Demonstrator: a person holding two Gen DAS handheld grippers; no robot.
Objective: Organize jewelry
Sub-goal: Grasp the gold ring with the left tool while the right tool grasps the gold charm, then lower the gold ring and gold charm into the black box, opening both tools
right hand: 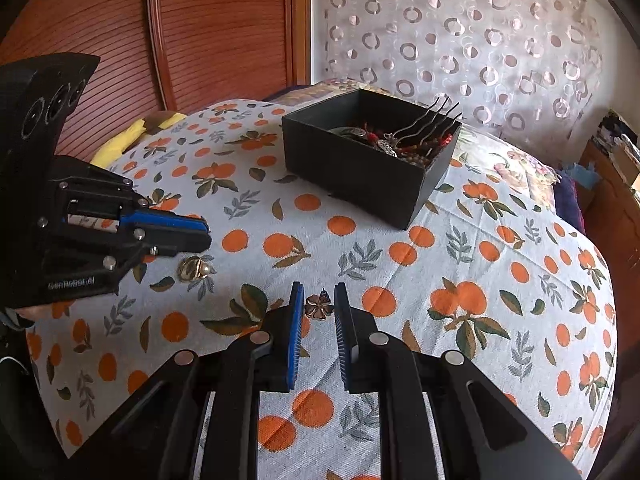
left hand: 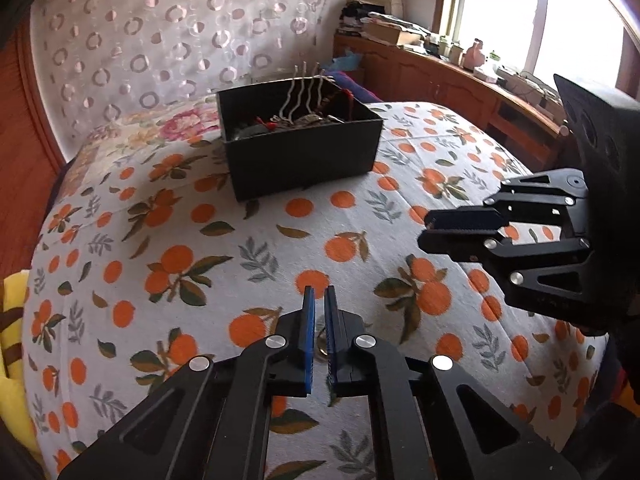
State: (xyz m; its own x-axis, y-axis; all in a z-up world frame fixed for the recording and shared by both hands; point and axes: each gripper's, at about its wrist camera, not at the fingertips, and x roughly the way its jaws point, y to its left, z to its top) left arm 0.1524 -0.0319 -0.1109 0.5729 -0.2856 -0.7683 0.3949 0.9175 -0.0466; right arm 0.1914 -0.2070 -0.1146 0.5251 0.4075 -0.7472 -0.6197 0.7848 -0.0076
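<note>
Right wrist, right gripper [right hand: 319, 300] straddling flower brooch [right hand: 319, 306]
</note>
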